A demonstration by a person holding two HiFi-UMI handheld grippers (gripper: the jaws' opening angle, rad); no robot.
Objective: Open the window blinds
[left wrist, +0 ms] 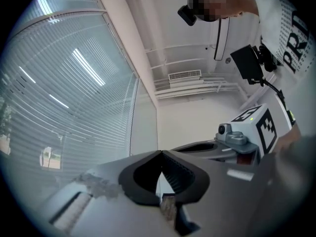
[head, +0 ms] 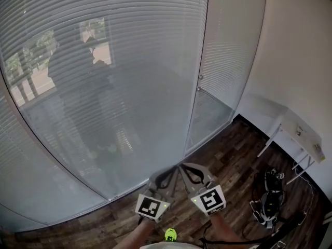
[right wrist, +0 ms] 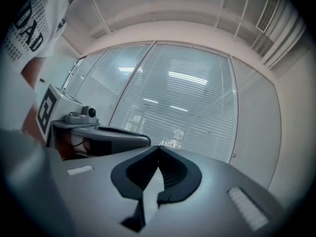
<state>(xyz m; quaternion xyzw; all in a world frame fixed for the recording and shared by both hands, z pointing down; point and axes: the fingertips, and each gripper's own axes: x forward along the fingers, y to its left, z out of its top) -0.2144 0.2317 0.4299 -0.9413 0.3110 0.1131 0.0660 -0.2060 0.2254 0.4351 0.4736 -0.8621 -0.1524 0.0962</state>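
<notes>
— Window blinds, the white horizontal-slat kind (head: 104, 77): which way are they lying from the tongs?

— They are hanging fully down with the slats shut, filling everything from 10 to 1 o'clock ahead of both hands. The slats are running side to side, so their long axis is lying level, crosswise to the way the tongs are pointing. Nothing is touching them, and both tips are standing well apart from the slats.

— And the tongs themselves?

— The left grey tongs (head: 171, 171) and the right grey tongs (head: 185, 167) are sitting side by side, tips nearly meeting. Both are pinched narrow and carrying nothing.

— Which hand is lying nearer?

— I am judging the right one. Two small round silver knobs (head: 201, 77) are sitting by the white frame post (head: 191, 113) at 1 o'clock, on that hand's side, and they are probably working the slats.

— Any writing?

— Dark shirt print (left wrist: 291, 38) is showing in both gripper views, cut off: "PR" in the left, "AD" in the right. The marker cubes (head: 153, 207) are carrying black-and-white squares only, no words or brands.
</notes>
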